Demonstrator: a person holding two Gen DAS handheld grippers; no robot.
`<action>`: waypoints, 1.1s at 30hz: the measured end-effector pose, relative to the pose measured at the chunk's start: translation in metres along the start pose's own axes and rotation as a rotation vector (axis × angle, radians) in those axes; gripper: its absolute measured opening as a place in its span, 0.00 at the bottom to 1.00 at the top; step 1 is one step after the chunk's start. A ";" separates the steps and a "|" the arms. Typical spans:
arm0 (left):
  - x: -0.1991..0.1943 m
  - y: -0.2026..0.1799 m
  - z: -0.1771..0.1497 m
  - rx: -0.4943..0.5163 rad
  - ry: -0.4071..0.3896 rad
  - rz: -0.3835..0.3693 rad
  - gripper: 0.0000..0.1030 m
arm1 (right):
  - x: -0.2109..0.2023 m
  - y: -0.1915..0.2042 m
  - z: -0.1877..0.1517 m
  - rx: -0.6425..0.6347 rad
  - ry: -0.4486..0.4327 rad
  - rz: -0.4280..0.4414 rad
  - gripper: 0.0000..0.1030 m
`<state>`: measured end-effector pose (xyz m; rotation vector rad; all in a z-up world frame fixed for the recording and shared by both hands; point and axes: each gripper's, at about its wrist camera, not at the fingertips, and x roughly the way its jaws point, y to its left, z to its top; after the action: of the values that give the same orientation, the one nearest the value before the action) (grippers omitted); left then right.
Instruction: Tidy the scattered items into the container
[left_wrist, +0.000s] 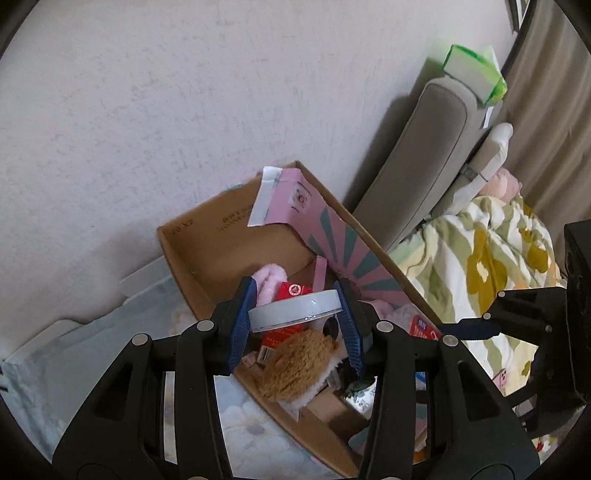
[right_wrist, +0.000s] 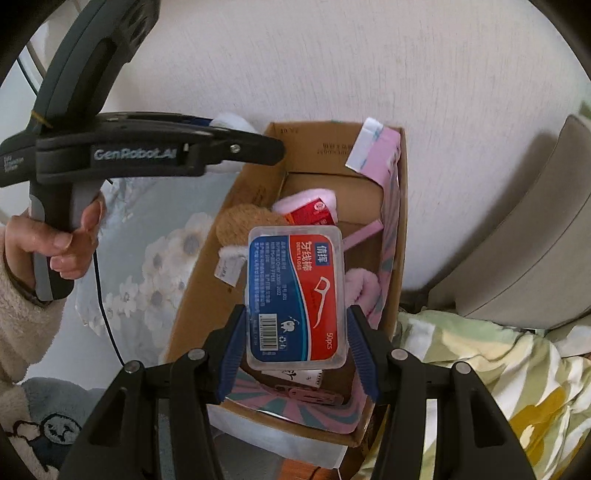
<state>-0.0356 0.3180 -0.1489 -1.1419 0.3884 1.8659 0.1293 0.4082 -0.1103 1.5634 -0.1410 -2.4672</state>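
The left gripper is clamped on a round white tin, its blue fingers pressing the rim from both sides, held above the open cardboard box. The right gripper is clamped on a clear floss pick box with a red and blue label, also above the cardboard box. Inside lie a brown plush toy, a red packet and a pink fluffy slipper toward 12 o'clock. A pink flap leans on the wall at 1 o'clock. A floral blanket lies at 3 o'clock
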 end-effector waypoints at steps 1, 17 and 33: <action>0.003 -0.001 0.001 -0.008 0.003 0.004 0.49 | 0.001 -0.002 0.000 0.001 -0.001 0.002 0.49; -0.013 -0.004 0.013 -0.088 0.017 0.196 1.00 | -0.004 -0.018 -0.006 0.084 -0.018 -0.066 0.83; -0.108 0.022 -0.009 -0.184 -0.064 0.284 1.00 | -0.043 0.029 0.015 0.059 -0.089 -0.187 0.83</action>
<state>-0.0285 0.2437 -0.0679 -1.1934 0.3630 2.2188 0.1373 0.3891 -0.0599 1.5553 -0.0861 -2.7008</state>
